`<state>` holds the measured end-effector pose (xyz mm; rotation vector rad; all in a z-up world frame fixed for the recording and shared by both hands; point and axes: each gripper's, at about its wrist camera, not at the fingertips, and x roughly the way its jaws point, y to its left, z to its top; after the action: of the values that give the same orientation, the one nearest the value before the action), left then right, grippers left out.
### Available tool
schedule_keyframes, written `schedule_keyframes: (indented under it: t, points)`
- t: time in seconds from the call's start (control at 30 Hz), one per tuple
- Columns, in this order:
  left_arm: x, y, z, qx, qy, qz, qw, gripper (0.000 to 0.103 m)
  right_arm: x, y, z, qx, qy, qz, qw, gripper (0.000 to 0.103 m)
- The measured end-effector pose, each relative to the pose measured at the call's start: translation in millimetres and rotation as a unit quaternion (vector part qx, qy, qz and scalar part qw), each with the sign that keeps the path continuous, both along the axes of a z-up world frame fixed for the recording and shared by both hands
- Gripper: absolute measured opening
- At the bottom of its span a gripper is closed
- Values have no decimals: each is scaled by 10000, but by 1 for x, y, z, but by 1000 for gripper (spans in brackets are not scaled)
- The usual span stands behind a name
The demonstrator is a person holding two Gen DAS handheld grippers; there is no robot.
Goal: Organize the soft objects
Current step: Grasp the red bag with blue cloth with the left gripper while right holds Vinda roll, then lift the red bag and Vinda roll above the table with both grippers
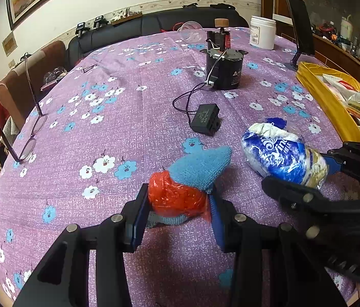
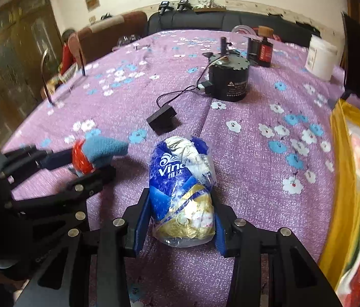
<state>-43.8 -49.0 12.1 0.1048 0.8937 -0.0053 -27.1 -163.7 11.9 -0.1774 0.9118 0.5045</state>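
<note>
A: Tissue pack (image 2: 182,192), blue and white with a gold end, lies lengthwise between the right gripper (image 2: 182,227) pads on the purple floral tablecloth (image 2: 244,153). Both blue pads press its sides; jaws clamped on it.

B: Left gripper (image 1: 177,215)?

A: Jaws closed on a red crinkled plastic bundle (image 1: 177,197), with a blue knit cloth (image 1: 200,166) draped over its top and poking forward. Some blue knit also shows beneath the bundle.

B: Spacing?

A: The two loads sit near each other, not touching. Beyond them: small black box (image 1: 205,119) wired to a black cylindrical motor (image 1: 224,70).

B: Right edge?

A: Yellow bag (image 2: 343,174) holding assorted packets.
</note>
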Motion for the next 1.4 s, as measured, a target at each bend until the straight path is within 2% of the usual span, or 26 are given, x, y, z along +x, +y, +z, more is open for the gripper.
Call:
schedule_keyframes:
  t: [0.33,0.4,0.5,0.67,0.93,1.4]
  points:
    - [0,4,0,-73,4,21,10000,43,-2,2,-1,-144,-123,-62,9998,46]
    - [0,3,0,-11,-23,19,10000,41,-2,-1,0,-40,-114,-104,9999,43]
    - [-3,-1,1,107,-91,44,9999,38,-2,-14,5,381,-146,-204,9990,42]
    - [-7,1,5,131,-270,161,9994,37,-10,-14,12,450,-476,-226,9976,42]
    - [-15,-1,12,247,-629,265,9974,37,-9,-14,13,486,-436,-199,9977,42]
    - [-16,-1,12,319,-653,353,9967,37,-10,-15,14,519,-483,-202,9973,42]
